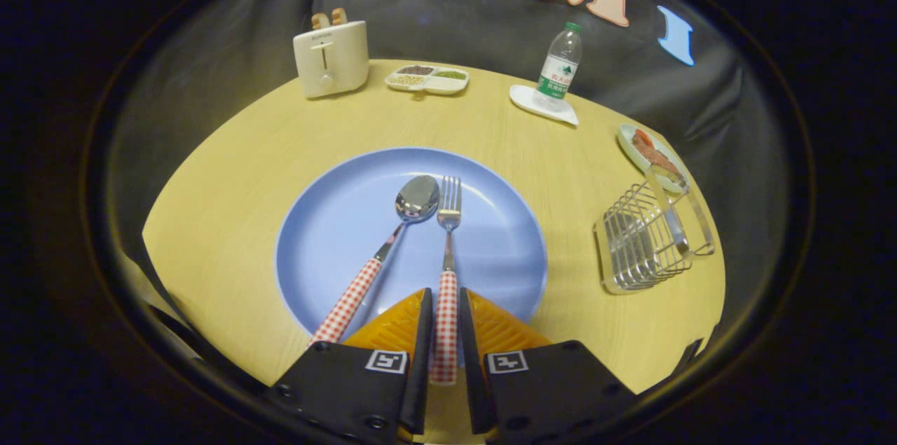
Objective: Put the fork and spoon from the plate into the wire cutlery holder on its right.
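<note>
A fork (448, 210) and a spoon (416, 198), both with red-checked handles, lie on a round blue plate (329, 221) on the yellow table. The spoon lies to the left of the fork, and its handle angles off past my left finger. My gripper (444, 294) sits low over the plate's near rim. The fork's handle runs straight between the two fingers, and both press against its sides. The fork's tines still rest on the plate. To the right of the plate stands the wire cutlery holder (641, 245), with nothing in it.
Beyond the holder is a small dish of food (652, 154). At the back of the table stand a white toaster (331, 58), a divided snack tray (427, 79) and a water bottle (559, 68) on a white coaster. The table's edge curves close behind the holder.
</note>
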